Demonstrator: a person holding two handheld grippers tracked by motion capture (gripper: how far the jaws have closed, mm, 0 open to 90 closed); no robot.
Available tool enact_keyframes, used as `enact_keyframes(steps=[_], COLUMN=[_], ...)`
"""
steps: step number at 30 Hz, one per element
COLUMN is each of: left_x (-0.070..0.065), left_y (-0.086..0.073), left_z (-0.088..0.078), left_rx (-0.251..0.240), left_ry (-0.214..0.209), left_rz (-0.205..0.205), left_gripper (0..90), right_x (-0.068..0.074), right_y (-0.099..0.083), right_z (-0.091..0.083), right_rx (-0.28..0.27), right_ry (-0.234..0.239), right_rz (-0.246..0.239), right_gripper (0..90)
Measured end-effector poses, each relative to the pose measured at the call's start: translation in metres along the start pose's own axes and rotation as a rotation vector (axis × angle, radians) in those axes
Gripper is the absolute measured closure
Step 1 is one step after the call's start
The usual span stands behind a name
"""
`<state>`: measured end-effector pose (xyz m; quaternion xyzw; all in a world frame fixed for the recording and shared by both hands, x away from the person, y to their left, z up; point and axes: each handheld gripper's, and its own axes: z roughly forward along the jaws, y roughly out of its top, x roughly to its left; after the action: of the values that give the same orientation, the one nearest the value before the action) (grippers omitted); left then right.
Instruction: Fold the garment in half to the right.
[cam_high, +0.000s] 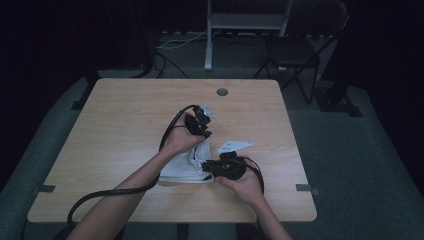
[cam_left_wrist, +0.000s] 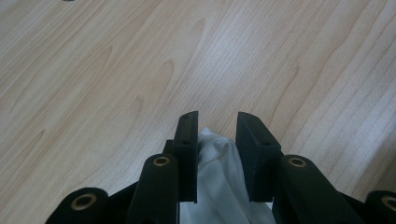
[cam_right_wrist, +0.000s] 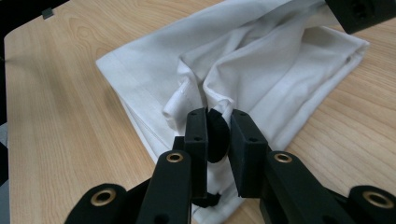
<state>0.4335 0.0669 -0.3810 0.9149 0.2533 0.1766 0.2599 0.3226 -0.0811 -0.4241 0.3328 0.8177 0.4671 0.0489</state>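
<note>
With my left hand-held gripper (cam_left_wrist: 217, 135) and right hand-held gripper (cam_right_wrist: 218, 133) both clamping the white cloth (cam_right_wrist: 261, 70), uneven pulling could slip a hem free.

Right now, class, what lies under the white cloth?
Under the white cloth lies the wooden table. Anything between its folds is covered. The right tongs pinch its edge.

The cloth (cam_high: 186, 165) lies on the table (cam_high: 120, 130), between left gripper (cam_high: 200, 131) and right gripper (cam_high: 212, 167).
</note>
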Motion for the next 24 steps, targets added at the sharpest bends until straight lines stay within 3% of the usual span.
enact_keyframes(steps=[12, 24], left_x=[-0.0022, 0.0013], left_y=[0.0021, 0.0023], left_z=[0.0024, 0.0061], left_rx=[-0.024, -0.056], left_ry=[0.004, 0.012], left_rz=[-0.014, -0.065], left_gripper=[68.9, 65.3], right_x=[-0.0011, -0.0040], right_y=[-0.0019, -0.0054], right_z=[-0.0026, -0.0093], right_rx=[0.010, 0.029], right_ry=[-0.019, -0.051], right_rz=[0.008, 0.021], right_gripper=[75.8, 74.6])
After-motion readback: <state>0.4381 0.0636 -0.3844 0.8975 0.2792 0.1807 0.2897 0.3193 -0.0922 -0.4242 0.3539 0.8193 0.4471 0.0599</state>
